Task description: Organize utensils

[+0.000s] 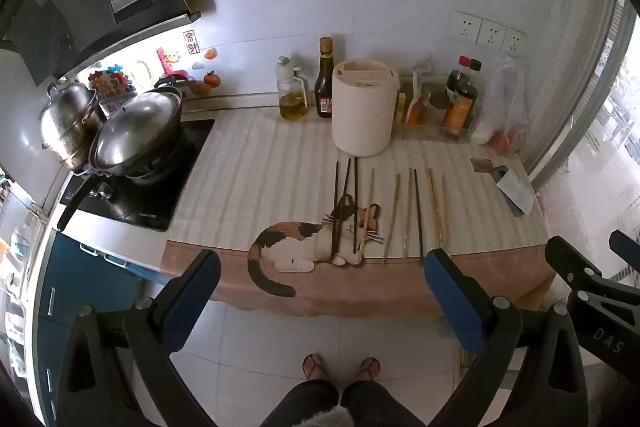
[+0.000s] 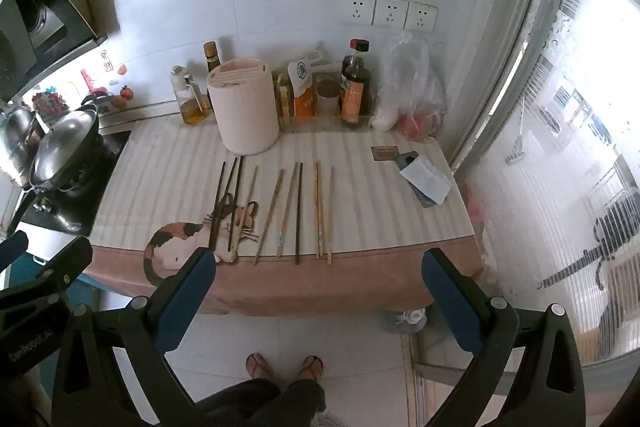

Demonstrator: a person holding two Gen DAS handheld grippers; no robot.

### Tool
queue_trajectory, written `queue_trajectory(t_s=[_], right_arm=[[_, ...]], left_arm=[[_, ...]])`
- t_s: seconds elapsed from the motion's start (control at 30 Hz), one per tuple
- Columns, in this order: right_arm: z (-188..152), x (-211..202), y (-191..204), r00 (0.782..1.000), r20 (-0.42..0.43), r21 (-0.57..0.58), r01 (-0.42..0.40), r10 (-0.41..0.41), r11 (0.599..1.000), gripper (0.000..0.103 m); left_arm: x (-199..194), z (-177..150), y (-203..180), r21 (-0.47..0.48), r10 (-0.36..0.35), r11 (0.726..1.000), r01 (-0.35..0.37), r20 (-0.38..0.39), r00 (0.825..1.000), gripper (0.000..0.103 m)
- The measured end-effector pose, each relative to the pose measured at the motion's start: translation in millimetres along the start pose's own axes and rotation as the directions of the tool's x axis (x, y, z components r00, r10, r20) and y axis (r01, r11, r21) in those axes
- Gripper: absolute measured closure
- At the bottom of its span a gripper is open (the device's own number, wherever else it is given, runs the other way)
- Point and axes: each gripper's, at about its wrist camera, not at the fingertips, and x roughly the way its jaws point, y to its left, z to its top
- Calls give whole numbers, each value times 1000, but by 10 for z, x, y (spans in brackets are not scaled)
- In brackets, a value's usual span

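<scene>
Several chopsticks lie side by side on a striped cat-print cloth [image 1: 248, 163] [image 2: 168, 155]: dark chopsticks [image 1: 345, 207] [image 2: 228, 203] at the left, lighter wooden chopsticks [image 1: 438, 211] [image 2: 320, 211] to the right. Behind them stands a cream cylindrical utensil holder [image 1: 364, 111] [image 2: 246, 107] with slots in its top. My left gripper [image 1: 320, 267] hangs open in front of the counter edge with nothing between its fingers. My right gripper [image 2: 320, 267] is likewise open and empty, short of the chopsticks; it also shows at the right edge of the left wrist view.
An oil bottle [image 1: 292, 93] and dark sauce bottle [image 1: 325, 79] stand left of the holder; condiment bottles [image 2: 354, 87] and a plastic bag [image 2: 412, 87] to its right. Pots [image 1: 132, 131] sit on a cooktop at left. A cleaver [image 2: 426, 179] lies at the cloth's right. A person's sandalled feet [image 1: 340, 367] stand below.
</scene>
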Motion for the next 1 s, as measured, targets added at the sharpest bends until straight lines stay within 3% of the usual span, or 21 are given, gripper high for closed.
queue_trajectory(t_s=[1.0], right_arm=[[29,-45,-15,1000,9,8,-7,7,1000,0]], left_arm=[[-3,0,8,0,-7,1000,7,8,1000,0]])
